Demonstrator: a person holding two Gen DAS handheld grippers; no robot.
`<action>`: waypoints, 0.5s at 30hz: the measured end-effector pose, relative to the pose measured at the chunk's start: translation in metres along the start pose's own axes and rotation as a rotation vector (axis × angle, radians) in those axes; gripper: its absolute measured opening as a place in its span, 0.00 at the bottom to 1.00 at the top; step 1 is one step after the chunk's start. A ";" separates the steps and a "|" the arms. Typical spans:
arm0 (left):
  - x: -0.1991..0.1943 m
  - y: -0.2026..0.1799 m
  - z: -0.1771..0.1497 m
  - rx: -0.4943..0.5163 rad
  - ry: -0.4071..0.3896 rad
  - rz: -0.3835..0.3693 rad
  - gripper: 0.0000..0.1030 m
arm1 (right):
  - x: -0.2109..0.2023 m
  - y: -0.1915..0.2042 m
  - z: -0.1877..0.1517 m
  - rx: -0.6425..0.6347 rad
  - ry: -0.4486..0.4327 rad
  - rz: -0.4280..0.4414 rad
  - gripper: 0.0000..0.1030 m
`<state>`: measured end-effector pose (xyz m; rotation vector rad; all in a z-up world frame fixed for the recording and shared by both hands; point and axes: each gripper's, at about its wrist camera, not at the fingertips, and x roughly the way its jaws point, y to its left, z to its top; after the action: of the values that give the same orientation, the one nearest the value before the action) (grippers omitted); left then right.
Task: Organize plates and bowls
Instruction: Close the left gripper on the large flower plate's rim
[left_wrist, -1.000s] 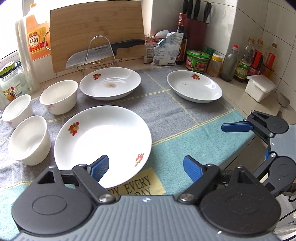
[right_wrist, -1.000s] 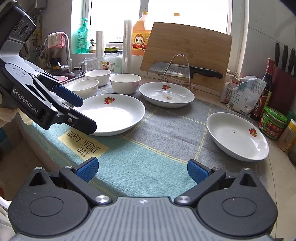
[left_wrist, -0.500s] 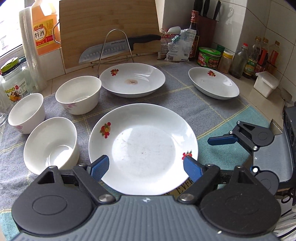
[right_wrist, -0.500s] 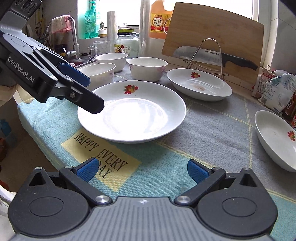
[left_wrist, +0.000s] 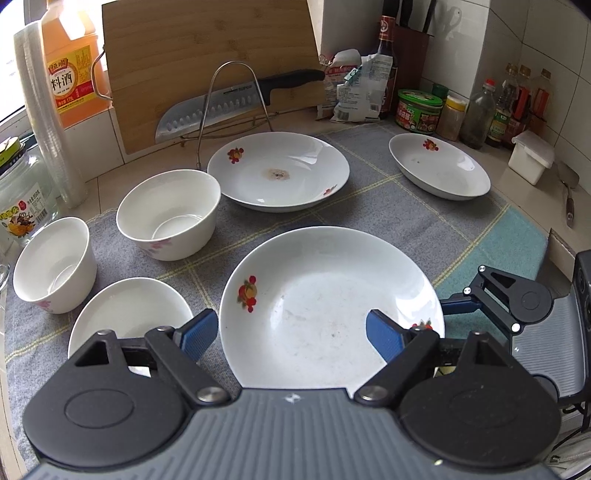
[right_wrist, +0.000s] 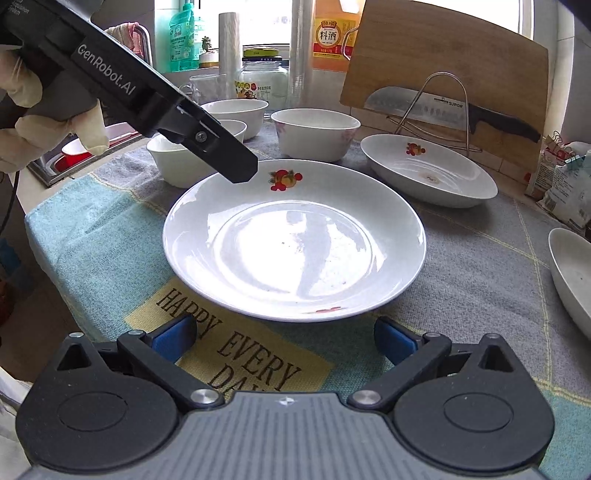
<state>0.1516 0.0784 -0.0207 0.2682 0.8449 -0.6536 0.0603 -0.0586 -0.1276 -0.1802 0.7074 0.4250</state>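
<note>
Left gripper (left_wrist: 291, 330): jaws wide, over near plate (left_wrist: 332, 306) | Right gripper (right_wrist: 284, 338): jaws wide, empty, at plate's near rim | Plate on cloth (right_wrist: 480, 266) near counter edge; bowls (left_wrist: 170, 214) beside its left rim

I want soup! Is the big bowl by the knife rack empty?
Empty. The left wrist view looks straight into the big bowl and shows only its bare white bottom.

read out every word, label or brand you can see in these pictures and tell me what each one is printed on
"GenRobot.AI": left gripper.
"HAPPY EVERY DA...", partly hidden: yellow patch on the cloth.
"SUPOR": knife blade.
"料酒": orange bottle.
Jar, green tin, soap bottle and packet labels: too small to read.
</note>
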 end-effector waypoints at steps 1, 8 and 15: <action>0.003 0.003 0.004 -0.008 0.004 -0.012 0.85 | 0.000 0.000 -0.001 0.007 -0.006 -0.005 1.00; 0.027 0.017 0.029 0.022 0.032 -0.049 0.85 | -0.002 0.001 -0.004 0.024 -0.025 -0.021 1.00; 0.058 0.028 0.045 0.038 0.128 -0.097 0.84 | -0.004 0.003 -0.010 0.044 -0.083 -0.050 1.00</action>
<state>0.2245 0.0543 -0.0372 0.3076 0.9729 -0.7493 0.0502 -0.0601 -0.1321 -0.1376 0.6285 0.3668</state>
